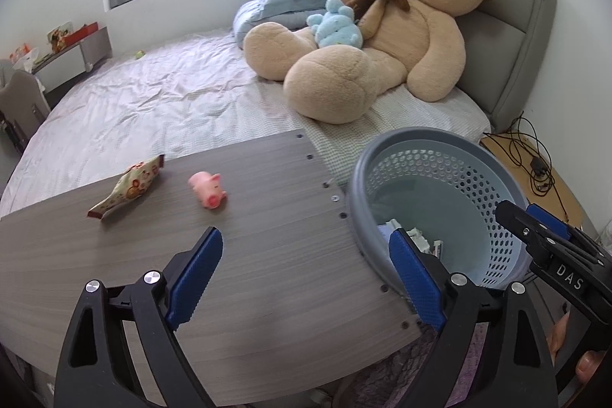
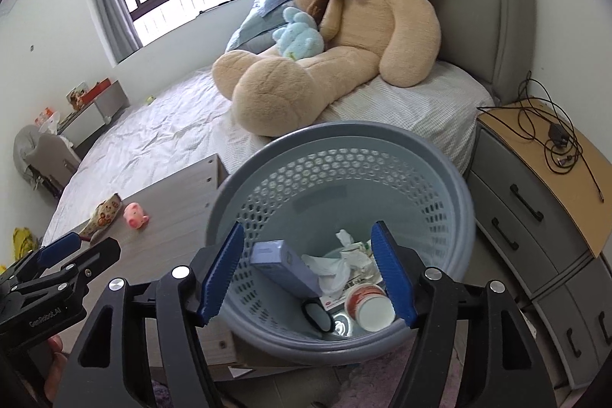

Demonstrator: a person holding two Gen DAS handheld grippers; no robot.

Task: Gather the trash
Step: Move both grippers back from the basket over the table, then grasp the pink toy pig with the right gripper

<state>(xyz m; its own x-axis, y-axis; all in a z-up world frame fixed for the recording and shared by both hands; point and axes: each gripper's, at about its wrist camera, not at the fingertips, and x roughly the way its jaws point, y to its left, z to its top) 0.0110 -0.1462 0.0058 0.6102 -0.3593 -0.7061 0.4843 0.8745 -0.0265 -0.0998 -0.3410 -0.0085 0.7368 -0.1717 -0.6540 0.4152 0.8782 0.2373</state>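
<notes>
While the perforated blue plastic basket (image 2: 344, 178) holds trash | crumpled patterned snack wrapper (image 1: 126, 186) remains on grey wood-grain tabletop (image 1: 267, 255) | left hand-held gripper (image 1: 306, 278) and right hand-held gripper (image 2: 308, 270) gape empty.

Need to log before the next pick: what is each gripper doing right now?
Left gripper: open, empty, over the wooden board.
Right gripper: open, empty, above the trash basket.
</notes>
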